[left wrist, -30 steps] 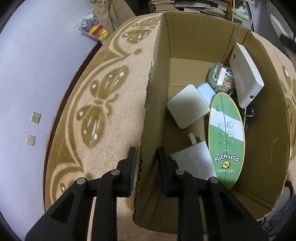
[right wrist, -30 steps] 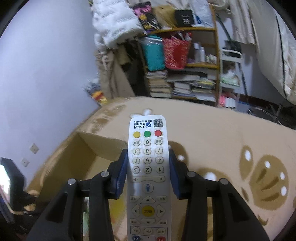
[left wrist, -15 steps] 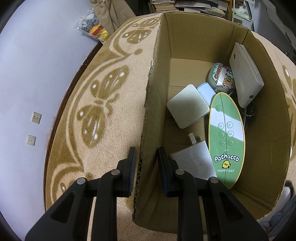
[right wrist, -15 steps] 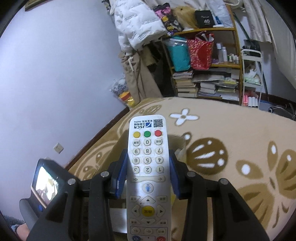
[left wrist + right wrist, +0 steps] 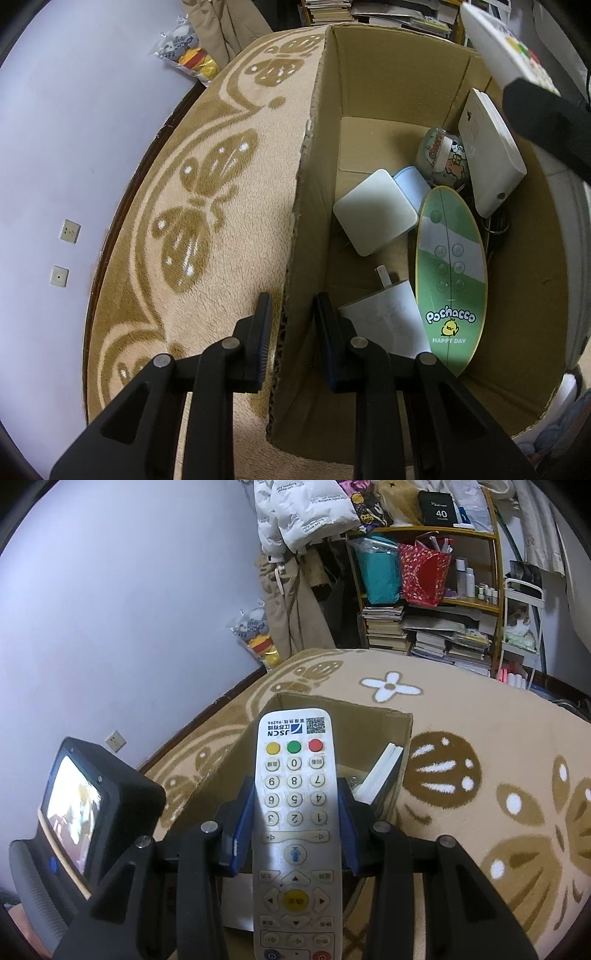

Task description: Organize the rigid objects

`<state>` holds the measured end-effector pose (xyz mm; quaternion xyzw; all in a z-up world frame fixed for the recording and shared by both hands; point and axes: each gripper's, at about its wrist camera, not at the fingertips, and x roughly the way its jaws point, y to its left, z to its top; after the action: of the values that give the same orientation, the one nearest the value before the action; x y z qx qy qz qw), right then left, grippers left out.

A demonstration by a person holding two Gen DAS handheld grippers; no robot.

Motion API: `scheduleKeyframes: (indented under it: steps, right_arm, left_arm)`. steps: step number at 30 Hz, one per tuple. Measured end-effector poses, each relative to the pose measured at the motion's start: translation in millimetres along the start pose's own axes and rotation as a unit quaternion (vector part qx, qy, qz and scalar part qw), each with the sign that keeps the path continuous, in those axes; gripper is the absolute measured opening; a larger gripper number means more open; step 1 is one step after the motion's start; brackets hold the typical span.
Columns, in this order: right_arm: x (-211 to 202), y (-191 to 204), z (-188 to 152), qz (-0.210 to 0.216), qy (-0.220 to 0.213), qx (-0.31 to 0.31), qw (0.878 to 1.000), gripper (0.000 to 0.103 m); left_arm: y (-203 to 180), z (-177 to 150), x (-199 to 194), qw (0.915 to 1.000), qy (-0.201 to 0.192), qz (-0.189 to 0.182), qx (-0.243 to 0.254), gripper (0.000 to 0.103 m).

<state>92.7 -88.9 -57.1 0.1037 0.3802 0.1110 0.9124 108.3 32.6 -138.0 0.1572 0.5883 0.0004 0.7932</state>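
Right gripper (image 5: 295, 827) grips the remote (image 5: 293, 823) above the cardboard box (image 5: 369, 74); released here, it could knock the leaning white device (image 5: 487, 162). Left gripper (image 5: 291, 332) straddles the box's near-left wall, jaws narrow, seemingly not pinching.

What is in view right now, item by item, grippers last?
box: 1, brown cardboard, on blanket.
remote: 1, white, in right gripper, over box.
oval board: 1, green and white, in box.
square pad: 1, pale green, in box.
blue pad: 1, under square pad.
white slab: 1, leaning on box wall.
pouch: 1, printed, in box.
paper: 1, white, box floor.
blanket: 1, beige, brown pattern.
shelf: 1, cluttered, behind.
left gripper: black, straddling box wall.
right gripper: black, clamping remote.
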Motion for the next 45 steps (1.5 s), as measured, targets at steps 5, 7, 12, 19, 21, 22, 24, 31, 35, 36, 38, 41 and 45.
scheduleKeyframes:
  steps: [5,7,12,19,21,22,24,31,35,36,38,41,45]
  right_arm:
    - [3,-2,-3,-0.005,0.004,0.0,1.0,0.044]
    - [5,-3,-2,-0.008,0.005,0.0,1.0,0.044]
    - [7,-4,-3,-0.011,0.01,0.001,1.0,0.044]
    - [12,-6,-8,-0.015,0.019,0.001,1.0,0.044]
    - [10,-5,-9,-0.016,0.013,-0.002,1.0,0.044]
    - [8,-5,-8,-0.015,0.01,-0.003,1.0,0.044]
    - [6,-6,-7,-0.012,0.004,-0.003,1.0,0.044]
    - [-9,-6,-6,-0.019,-0.002,-0.009,1.0,0.05]
    - [-19,-10,-6,-0.02,-0.004,-0.003,1.0,0.06]
    - [-20,-11,-7,-0.023,-0.002,0.0,1.0,0.06]
    - [-23,-16,-9,-0.026,0.003,0.006,1.0,0.061]
    - [-29,-19,-12,-0.036,0.01,0.007,0.999,0.067]
    - [-43,-23,-14,-0.051,0.007,0.01,0.999,0.073]
  left_arm:
    - [0,0,0,1.0,0.0,0.0,0.0,0.023]
    - [0,0,0,1.0,0.0,0.0,0.0,0.023]
    - [1,-1,0,1.0,-0.003,0.0,0.003,0.023]
    - [0,-3,-1,1.0,-0.003,-0.001,0.002,0.023]
    - [0,-2,-1,1.0,-0.004,0.0,0.001,0.023]
    - [0,-2,-1,1.0,-0.005,-0.001,0.0,0.023]
    - [1,-3,0,1.0,-0.004,-0.004,-0.003,0.023]
    - [6,-1,-2,0.9996,-0.005,-0.014,-0.022,0.026]
    - [10,-1,-7,0.9991,-0.009,-0.019,-0.037,0.027]
    - [10,-1,-10,0.999,-0.012,-0.02,-0.039,0.027]
    - [12,-1,-15,0.9986,-0.022,-0.023,-0.043,0.027]
    - [13,-1,-27,0.9975,-0.041,-0.031,-0.049,0.034]
    - [15,-1,-44,0.9954,-0.071,-0.032,-0.056,0.056]
